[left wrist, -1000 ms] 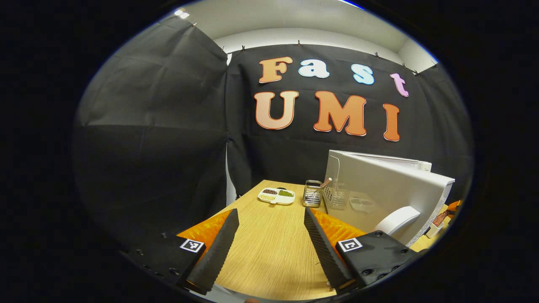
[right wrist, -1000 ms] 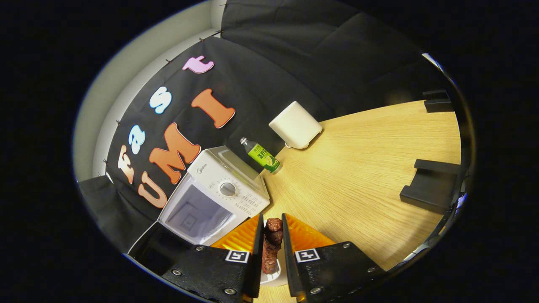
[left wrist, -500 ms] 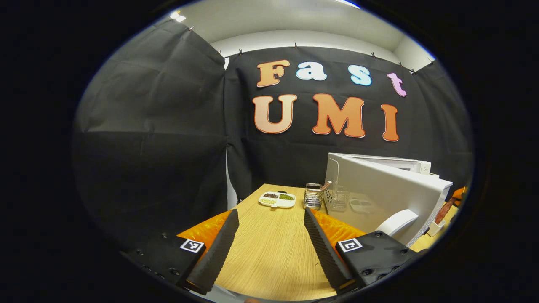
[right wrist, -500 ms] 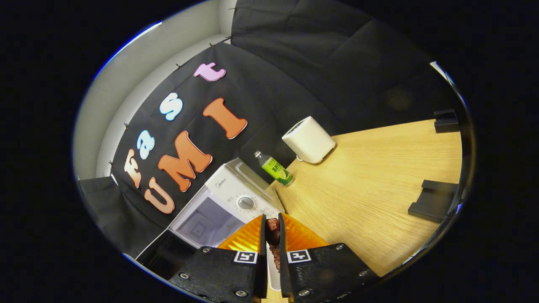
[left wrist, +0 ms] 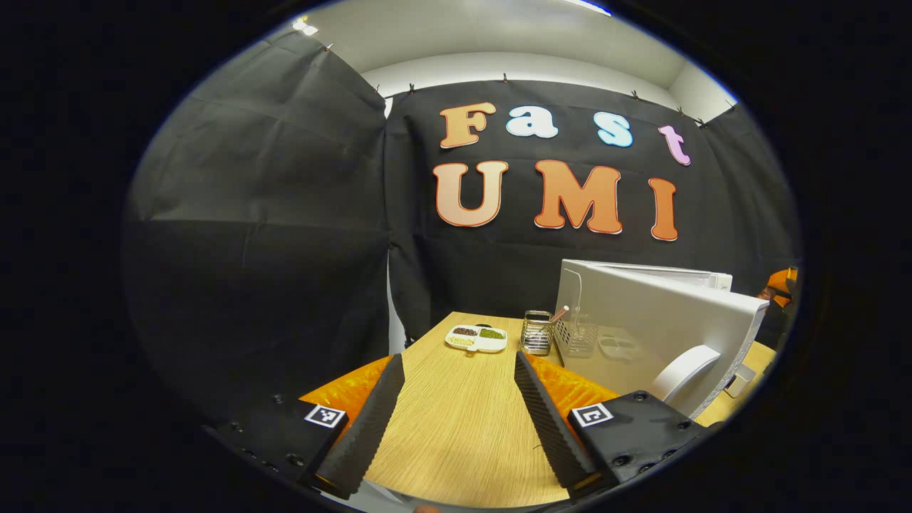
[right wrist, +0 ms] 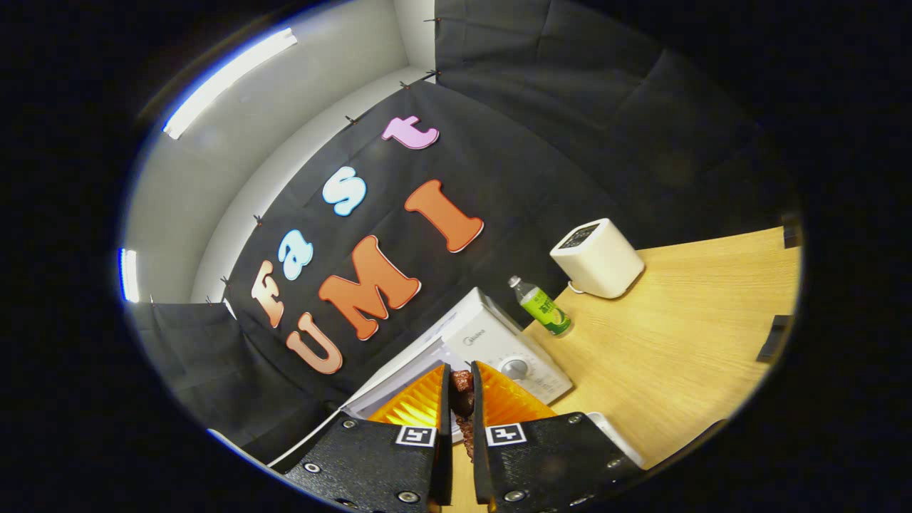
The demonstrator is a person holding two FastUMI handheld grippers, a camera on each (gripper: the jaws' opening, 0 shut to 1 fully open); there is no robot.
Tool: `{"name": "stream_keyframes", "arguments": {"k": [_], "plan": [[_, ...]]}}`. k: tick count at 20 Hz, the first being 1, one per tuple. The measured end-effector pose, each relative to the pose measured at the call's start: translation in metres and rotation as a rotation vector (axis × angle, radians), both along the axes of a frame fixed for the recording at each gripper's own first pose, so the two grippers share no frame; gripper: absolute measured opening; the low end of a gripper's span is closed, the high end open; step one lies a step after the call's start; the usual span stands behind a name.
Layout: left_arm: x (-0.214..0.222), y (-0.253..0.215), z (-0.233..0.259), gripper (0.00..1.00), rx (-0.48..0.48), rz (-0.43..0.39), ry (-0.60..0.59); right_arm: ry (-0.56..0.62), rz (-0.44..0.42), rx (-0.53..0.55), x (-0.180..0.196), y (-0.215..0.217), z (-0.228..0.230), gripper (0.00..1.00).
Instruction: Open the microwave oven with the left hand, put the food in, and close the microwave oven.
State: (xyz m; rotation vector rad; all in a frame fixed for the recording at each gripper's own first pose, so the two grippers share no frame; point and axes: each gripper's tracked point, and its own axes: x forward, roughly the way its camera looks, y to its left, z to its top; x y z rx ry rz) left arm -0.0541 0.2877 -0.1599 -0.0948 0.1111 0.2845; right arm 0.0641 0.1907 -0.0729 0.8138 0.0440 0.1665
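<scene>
Door (left wrist: 662, 328) of the microwave is swung wide open at the right of the left gripper view, curved handle (left wrist: 684, 367) facing the camera, so the opening part looks done to me. The left gripper (left wrist: 456, 406) sits low in the frame with its fingers spread apart and nothing between them, just bare table (left wrist: 456, 434) under the gap, probably parked there to stay out of the way while the food goes in. Further back, mid-frame, there's a little divided dish (left wrist: 477, 338) and a wire holder (left wrist: 538, 332) just beside the door. Over in the right gripper view, the right gripper (right wrist: 461, 399) at bottom centre is clamped tight on the food (right wrist: 462, 388), a dark reddish chunky piece standing between the fingers. The microwave (right wrist: 499, 353) is right behind the fingertips, control panel just right of them, so the food looks close to the opening. Bottle (right wrist: 543, 308) and a white box (right wrist: 597, 258) stand further up right.
</scene>
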Motion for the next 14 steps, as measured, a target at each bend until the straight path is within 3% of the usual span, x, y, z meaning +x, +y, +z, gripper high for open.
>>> {"name": "stream_keyframes", "arguments": {"k": [7,14], "plan": [[-0.003,0.023,0.014,0.97,0.017,0.012,-0.035,-0.021,0.075,0.067,0.039,0.098,0.008,0.11],[0.004,0.036,0.035,0.97,0.039,-0.003,-0.077,0.023,0.061,0.109,0.087,0.178,-0.025,0.11]]}}
